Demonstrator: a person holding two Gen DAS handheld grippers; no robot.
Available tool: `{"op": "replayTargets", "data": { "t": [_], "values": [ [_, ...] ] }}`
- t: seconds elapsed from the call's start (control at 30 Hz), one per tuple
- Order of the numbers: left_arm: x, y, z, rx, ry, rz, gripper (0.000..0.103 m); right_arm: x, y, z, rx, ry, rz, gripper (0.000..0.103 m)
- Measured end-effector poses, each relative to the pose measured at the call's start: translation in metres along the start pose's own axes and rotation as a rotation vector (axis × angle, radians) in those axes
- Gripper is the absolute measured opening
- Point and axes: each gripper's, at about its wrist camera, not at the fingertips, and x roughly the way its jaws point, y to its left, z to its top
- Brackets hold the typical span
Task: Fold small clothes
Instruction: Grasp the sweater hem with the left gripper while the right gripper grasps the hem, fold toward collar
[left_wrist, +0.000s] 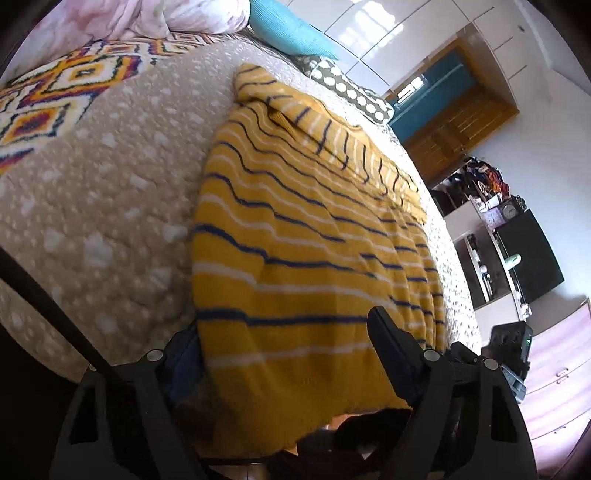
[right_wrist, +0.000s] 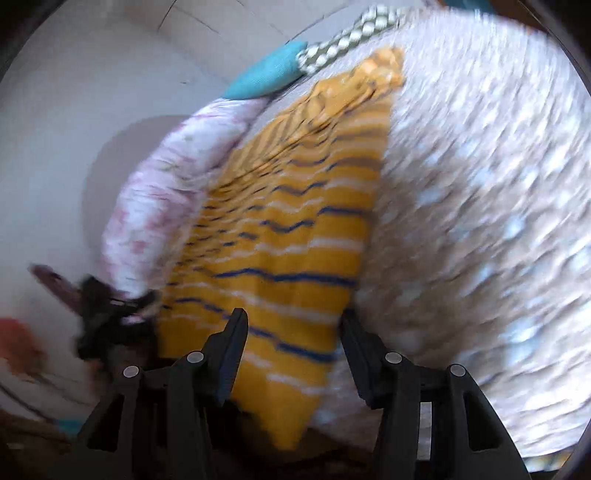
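Spread over the quilted bed, the yellow striped sweater could bunch if either spread, empty gripper, left gripper or right gripper, snags one layer.

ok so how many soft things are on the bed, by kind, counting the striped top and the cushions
striped garment: 1, the yellow sweater
cushions: 2, the teal cushion and the polka-dot cushion
patterned blanket: 1, the diamond-pattern blanket
floral bedding: 1, the pink floral duvet
total: 5
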Motion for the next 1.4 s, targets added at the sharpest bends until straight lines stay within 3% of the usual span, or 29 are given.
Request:
{"op": "replayTargets", "data": {
  "t": [0.17, 0.2, 0.23, 0.3, 0.37, 0.4, 0.43, 0.63, 0.8, 0.87, 1.03, 1.17, 1.3, 1.4],
  "values": [
    [0.001, -0.001, -0.008, -0.002, 0.01, -0.016, 0.081, 0.017, 0.007, -0.019, 0.006, 0.025, 0.041, 0.057],
    [0.001, -0.001, -0.009, -0.003, 0.016, -0.02, 0.077, 0.019, 0.009, -0.02, 0.005, 0.026, 0.039, 0.056],
    [0.002, -0.002, -0.009, -0.002, 0.023, -0.021, 0.069, 0.02, 0.011, -0.021, 0.003, 0.028, 0.038, 0.055],
    [0.004, -0.002, -0.01, 0.004, 0.042, 0.01, 0.024, 0.027, 0.018, -0.024, -0.014, 0.049, 0.03, 0.047],
    [0.003, 0.001, -0.011, -0.003, 0.054, 0.049, 0.01, 0.035, 0.026, -0.028, -0.039, 0.075, 0.006, 0.031],
    [0.002, 0.003, -0.01, -0.02, 0.052, 0.038, 0.009, 0.04, 0.031, -0.03, -0.056, 0.09, -0.002, 0.015],
    [-0.001, 0.005, -0.009, -0.039, 0.047, 0.029, 0.009, 0.04, 0.035, -0.03, -0.072, 0.094, -0.013, 0.012],
    [-0.029, -0.016, 0.025, 0.008, -0.057, -0.006, 0.008, 0.02, 0.078, 0.0, -0.208, 0.032, -0.004, 0.01],
    [-0.027, -0.049, 0.104, 0.07, -0.158, -0.016, 0.008, 0.022, 0.131, 0.067, -0.323, -0.083, -0.008, 0.01],
    [-0.011, -0.064, 0.141, 0.113, -0.196, 0.027, 0.008, 0.025, 0.136, 0.1, -0.336, -0.133, -0.027, 0.01],
    [0.048, -0.084, 0.219, 0.145, -0.195, 0.122, 0.008, 0.053, 0.129, 0.174, -0.289, -0.206, -0.089, 0.01],
    [0.107, -0.073, 0.273, 0.103, -0.132, 0.182, 0.008, 0.083, 0.102, 0.221, -0.224, -0.225, -0.178, 0.01],
    [0.155, -0.054, 0.291, 0.059, -0.059, 0.229, 0.009, 0.107, 0.061, 0.255, -0.127, -0.203, -0.215, 0.01],
    [0.175, -0.036, 0.3, -0.015, -0.021, 0.186, 0.014, 0.119, 0.029, 0.278, -0.036, -0.179, -0.219, 0.012]
  ]
}}
